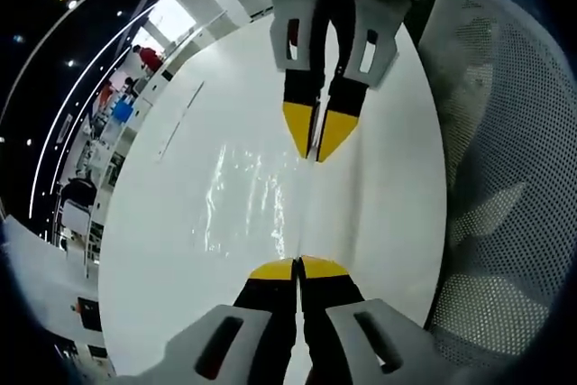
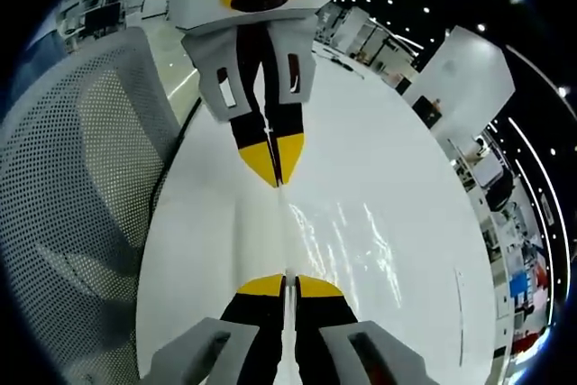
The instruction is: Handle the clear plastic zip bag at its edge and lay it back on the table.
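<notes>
The clear plastic zip bag (image 1: 242, 194) shows as a glossy, wrinkled sheet over the white table (image 1: 388, 187). One edge of it runs taut between the two grippers. At the bottom of the left gripper view, my left gripper (image 1: 297, 266) is shut on the near end of that edge. The right gripper (image 1: 315, 156) comes down from the top, shut on the far end. The right gripper view mirrors this. My right gripper (image 2: 288, 280) is pinched on the bag (image 2: 338, 232), and the left gripper (image 2: 276, 179) faces it, closed on the other end, above the table (image 2: 207, 223).
A grey mesh office chair (image 1: 505, 178) stands against the table's edge, also seen as the chair (image 2: 81, 160) in the right gripper view. Beyond the table lies an open office with desks (image 1: 117, 114) and white partitions (image 2: 451, 69).
</notes>
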The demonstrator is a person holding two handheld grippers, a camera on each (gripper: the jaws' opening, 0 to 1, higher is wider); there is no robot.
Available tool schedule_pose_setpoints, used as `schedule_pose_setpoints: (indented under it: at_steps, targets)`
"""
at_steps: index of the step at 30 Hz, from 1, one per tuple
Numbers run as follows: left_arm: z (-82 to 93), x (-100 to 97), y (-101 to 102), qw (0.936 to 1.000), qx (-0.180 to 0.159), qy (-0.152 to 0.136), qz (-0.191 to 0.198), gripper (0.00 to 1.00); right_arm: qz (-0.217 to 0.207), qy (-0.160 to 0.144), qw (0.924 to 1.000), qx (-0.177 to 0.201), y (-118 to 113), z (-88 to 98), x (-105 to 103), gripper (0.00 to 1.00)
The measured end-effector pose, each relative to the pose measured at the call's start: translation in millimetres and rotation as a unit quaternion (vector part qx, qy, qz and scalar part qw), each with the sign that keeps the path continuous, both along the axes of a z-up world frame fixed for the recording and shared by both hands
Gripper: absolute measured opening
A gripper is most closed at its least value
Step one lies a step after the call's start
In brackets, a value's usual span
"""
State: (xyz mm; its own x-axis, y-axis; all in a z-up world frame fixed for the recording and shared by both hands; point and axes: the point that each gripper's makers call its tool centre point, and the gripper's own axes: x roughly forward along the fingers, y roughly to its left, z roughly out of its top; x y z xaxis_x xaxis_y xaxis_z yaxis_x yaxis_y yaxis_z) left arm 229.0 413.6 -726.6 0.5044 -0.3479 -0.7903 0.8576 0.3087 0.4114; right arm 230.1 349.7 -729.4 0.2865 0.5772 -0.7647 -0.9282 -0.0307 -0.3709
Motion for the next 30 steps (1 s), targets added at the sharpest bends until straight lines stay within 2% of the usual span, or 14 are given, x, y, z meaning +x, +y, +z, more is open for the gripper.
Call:
schedule_pose_setpoints:
  at_steps: [30]
  targets:
    - [-5.1, -0.2, 6, 1.0, 0.004, 0.005, 0.006, 0.0, -0.011, 0.004, 0.9999, -0.009, -12, -1.8, 1, 0.0]
